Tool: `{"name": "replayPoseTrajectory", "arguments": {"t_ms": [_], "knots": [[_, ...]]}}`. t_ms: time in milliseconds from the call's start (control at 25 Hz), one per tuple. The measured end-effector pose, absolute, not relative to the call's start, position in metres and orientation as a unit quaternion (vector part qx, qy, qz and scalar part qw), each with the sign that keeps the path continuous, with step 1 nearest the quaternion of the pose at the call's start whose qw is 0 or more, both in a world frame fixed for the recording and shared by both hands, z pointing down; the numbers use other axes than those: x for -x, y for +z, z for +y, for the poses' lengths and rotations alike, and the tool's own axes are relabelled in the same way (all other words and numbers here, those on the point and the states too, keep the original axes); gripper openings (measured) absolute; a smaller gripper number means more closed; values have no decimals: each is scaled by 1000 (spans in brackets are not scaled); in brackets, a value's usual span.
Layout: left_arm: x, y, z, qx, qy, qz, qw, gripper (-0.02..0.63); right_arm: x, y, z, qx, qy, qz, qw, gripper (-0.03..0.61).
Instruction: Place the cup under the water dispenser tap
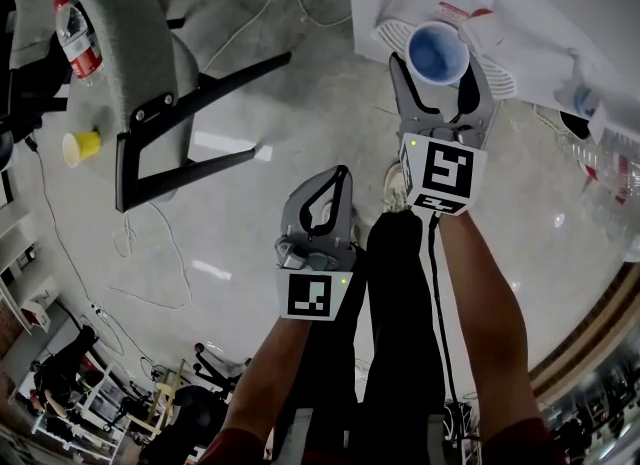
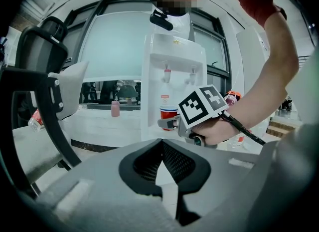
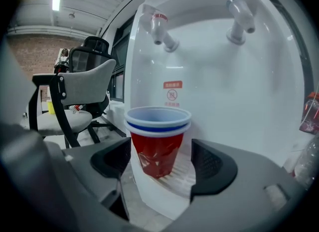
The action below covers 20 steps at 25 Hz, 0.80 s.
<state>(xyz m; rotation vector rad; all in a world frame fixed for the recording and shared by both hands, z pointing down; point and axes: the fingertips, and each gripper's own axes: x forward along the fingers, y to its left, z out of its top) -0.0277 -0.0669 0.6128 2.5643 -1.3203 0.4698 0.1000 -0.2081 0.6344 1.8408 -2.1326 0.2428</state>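
A red cup [image 3: 157, 143] with a blue-and-white rim stands upright on the drip tray [image 3: 182, 178] of the white water dispenser [image 3: 224, 86], below its left tap [image 3: 160, 29]. My right gripper [image 3: 162, 158] is open, one pad on each side of the cup, with a visible gap on the right side. From above, the cup's blue inside [image 1: 437, 53] shows between the right gripper's fingers [image 1: 404, 78]. My left gripper [image 1: 320, 203] hangs back from the dispenser, shut and empty. In the left gripper view, the left gripper [image 2: 162, 146] faces the dispenser [image 2: 174, 66] and the cup [image 2: 168, 117].
A grey office chair [image 1: 130, 63] stands to the left with a water bottle [image 1: 78, 38] on its seat and a yellow cup [image 1: 82, 145] beside it. Cables [image 1: 150, 243] trail over the floor. Plastic bottles [image 1: 600, 163] lie right of the dispenser.
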Motion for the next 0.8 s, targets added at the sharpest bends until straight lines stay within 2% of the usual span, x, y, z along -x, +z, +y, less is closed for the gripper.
{"name": "replayPoseTrajectory", "arguments": {"t_ms": [520, 800], "knots": [[44, 586, -68, -861, 143, -474, 116, -2, -101, 638, -135, -641, 130, -732, 189, 374], [50, 539, -55, -867, 149, -466, 100, -2, -85, 600, -63, -613, 157, -743, 217, 368]]}}
